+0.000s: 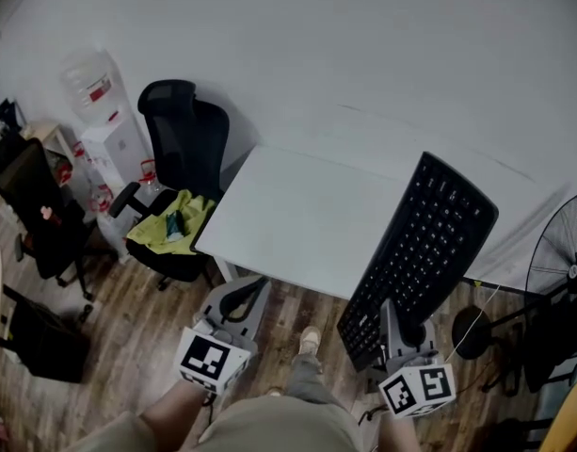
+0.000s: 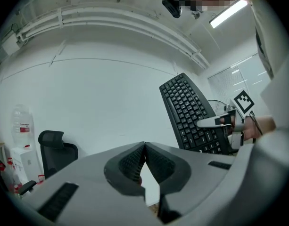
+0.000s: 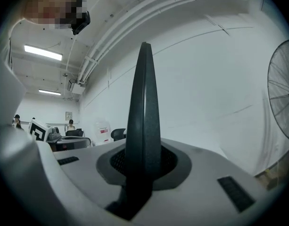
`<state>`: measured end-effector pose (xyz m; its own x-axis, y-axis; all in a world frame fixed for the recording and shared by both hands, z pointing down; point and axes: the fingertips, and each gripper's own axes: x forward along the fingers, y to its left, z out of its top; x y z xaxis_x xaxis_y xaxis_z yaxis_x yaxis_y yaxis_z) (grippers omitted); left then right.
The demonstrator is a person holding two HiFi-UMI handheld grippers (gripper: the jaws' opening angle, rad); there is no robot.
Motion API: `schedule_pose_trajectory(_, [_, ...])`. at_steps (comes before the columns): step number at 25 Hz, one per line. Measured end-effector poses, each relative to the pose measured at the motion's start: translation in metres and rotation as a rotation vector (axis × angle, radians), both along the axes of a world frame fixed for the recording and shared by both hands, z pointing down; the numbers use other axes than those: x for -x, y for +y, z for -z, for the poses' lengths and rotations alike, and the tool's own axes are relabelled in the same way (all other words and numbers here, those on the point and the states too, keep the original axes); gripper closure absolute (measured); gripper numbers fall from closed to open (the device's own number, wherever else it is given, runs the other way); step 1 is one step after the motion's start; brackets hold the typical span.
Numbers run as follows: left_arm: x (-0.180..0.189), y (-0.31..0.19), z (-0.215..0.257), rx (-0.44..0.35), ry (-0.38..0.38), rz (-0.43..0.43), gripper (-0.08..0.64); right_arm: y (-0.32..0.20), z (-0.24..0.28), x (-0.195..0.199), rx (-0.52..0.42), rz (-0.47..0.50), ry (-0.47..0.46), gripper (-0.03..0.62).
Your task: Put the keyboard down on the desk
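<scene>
Two grippers in view, one per hand. R gripper (image 1: 398, 320) was clamped on the near short end of the black keyboard (image 1: 422, 241). In the right gripper view the board ran edge-on, straight up between the jaws, w/ pads pressed on both faces. We logged those jaws as narrow, set to the board's thickness.

Keyboard pos: held in the air and tilted, keys facing up and to the left. Its far end reached over the right part of the white desk (image 1: 297, 217), and its near end hung off the desk's front edge, above the wood floor (image 1: 269, 299). Not lying on the desk top. From the left gripper view it rose steeply against the white wall.

L gripper (image 1: 241, 299) sat low by the desk's front edge, left of the keyboard and well apart from it. We saw its jaw tips meeting, nothing between them.

Surroundings, approx:
- black office chair (image 1: 182, 144) at the desk's left end, yellow-green cloth (image 1: 175, 219) on the seat
- water dispenser (image 1: 117, 147) w/ bottle on top, beside that chair
- standing fan (image 1: 563, 257) right of the desk
</scene>
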<state>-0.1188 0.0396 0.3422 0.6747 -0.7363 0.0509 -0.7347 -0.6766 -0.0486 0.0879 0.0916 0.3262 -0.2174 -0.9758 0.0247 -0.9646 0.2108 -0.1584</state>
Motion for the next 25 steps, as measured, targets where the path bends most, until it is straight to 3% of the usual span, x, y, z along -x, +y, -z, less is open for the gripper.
schedule_pose_trajectory(9, [-0.045,-0.107,-0.029,0.044,-0.025,0.015,0.538,-0.119,-0.036,-0.035,0.071,0.068,-0.050,0.508])
schedule_pose_trajectory(15, [-0.079,-0.208,-0.035,0.106,-0.039,0.015,0.538,-0.228,-0.051,-0.053,0.170,0.140,-0.133,0.508])
schedule_pose_trajectory(19, [-0.103,-0.241,-0.055,0.108,-0.060,0.013,0.538,-0.263,-0.079,-0.068,0.196,0.159,-0.167,0.508])
schedule_pose_trajectory(25, [-0.123,-0.299,-0.082,0.158,-0.102,0.026,0.538,-0.327,-0.113,-0.096,0.275,0.158,-0.358,0.508])
